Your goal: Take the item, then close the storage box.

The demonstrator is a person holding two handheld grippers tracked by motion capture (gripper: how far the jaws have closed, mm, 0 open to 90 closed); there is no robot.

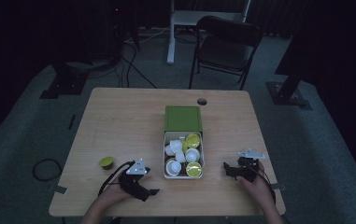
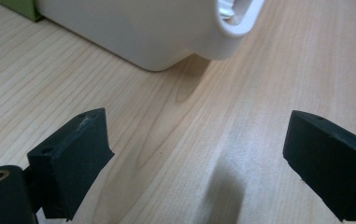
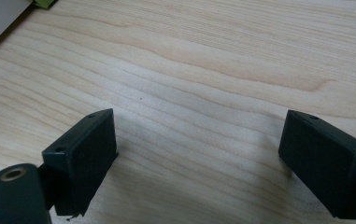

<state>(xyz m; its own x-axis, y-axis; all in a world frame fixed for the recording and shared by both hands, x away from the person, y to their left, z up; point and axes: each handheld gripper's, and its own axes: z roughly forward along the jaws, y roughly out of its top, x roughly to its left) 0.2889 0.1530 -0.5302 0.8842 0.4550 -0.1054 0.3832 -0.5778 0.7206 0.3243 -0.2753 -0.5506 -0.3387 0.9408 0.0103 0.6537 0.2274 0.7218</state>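
L gripper [image 1: 153,190] jaws apart, nothing held, white tray [image 1: 183,176] just beside, R gripper [image 1: 225,167] released

Behind the table [image 1: 119,116], a dark folding chair [image 1: 224,46], floor cables [image 1: 133,70].

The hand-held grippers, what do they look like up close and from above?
Each hand-held gripper, left and right, is black, topped by a grey three-cornered plate. A dark cable trails from the left one. In the gripper views the jaws are blocky matte-black pads with small screw holes, and a brass-ringed round part sits at the lower left. Forearms look bare; no sleeve is visible.
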